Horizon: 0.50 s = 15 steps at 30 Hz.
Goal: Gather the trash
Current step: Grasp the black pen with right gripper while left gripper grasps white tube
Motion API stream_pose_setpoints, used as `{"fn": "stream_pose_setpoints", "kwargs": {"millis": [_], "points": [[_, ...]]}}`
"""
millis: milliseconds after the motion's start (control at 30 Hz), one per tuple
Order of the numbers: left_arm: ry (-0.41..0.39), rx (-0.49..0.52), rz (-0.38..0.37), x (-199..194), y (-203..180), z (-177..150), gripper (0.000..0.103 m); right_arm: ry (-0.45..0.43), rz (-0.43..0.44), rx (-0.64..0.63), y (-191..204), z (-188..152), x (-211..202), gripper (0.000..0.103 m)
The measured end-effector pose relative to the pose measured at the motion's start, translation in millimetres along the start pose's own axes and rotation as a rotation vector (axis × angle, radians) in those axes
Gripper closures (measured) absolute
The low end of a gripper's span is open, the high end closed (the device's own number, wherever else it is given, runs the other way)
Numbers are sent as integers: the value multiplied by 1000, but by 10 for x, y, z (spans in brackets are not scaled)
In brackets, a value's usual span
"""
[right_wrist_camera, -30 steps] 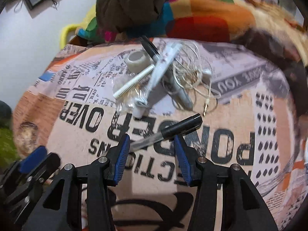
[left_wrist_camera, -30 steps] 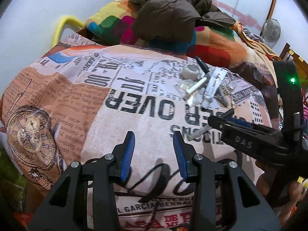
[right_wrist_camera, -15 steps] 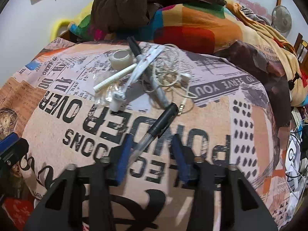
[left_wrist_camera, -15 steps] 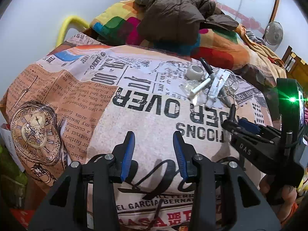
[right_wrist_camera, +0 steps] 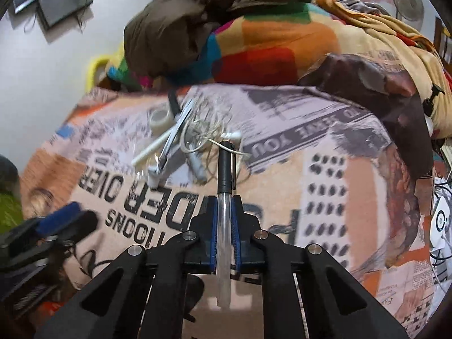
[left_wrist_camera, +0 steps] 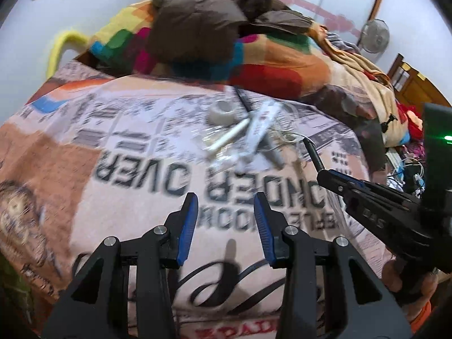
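Bedspread (left_wrist_camera: 118, 169) printed like old newspaper fills both views, with bold dark lettering across its middle. At nine o'clock in the left wrist view a clock motif blurs near the edge. Toward eleven o'clock a yellow tube frame (left_wrist_camera: 60, 46) stands against the pale wall. At twelve o'clock a brown jacket (left_wrist_camera: 197, 19) lies heaped on a multicoloured blanket (left_wrist_camera: 271, 65).

At six o'clock in the same view, the left gripper (left_wrist_camera: 224, 226) hangs over the bedspread with its blue-padded jaws apart and nothing between them.

Just right of centre, toward one o'clock, the trash pile sits on the bedspread: a roll of tape (left_wrist_camera: 221, 113), a white stick (left_wrist_camera: 230, 138), a flat white packet (left_wrist_camera: 261, 125) lying across a dark marker, and a tangle of pale cord (right_wrist_camera: 203, 130) at the pile's right side, clearest in the right wrist view.

At three o'clock the right gripper (left_wrist_camera: 325, 173) reaches in from the edge, a hand (left_wrist_camera: 406, 285) wrapped round its grip at four o'clock. Its jaws are clamped together on a pen (right_wrist_camera: 224, 186). In the right wrist view the clear barrel runs between the blue pads while the black cap points to twelve o'clock, its tip against the cord.

At two o'clock a fan (left_wrist_camera: 374, 36) stands by the far wall.
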<state>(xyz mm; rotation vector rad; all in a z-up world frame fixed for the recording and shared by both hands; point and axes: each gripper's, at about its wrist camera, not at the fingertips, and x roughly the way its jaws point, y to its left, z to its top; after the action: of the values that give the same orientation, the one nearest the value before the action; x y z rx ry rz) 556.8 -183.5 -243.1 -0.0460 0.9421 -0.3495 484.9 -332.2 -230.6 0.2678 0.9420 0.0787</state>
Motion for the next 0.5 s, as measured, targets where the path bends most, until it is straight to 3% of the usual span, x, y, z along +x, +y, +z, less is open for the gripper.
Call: {"fn": "stream_pose_setpoints", "kwargs": {"millis": [167, 500], "points": [[6, 55, 24, 322, -244, 188, 63, 1, 36, 58, -132, 45, -40, 94], [32, 103, 110, 719, -343, 290, 65, 36, 101, 140, -360, 75, 4, 94]]}}
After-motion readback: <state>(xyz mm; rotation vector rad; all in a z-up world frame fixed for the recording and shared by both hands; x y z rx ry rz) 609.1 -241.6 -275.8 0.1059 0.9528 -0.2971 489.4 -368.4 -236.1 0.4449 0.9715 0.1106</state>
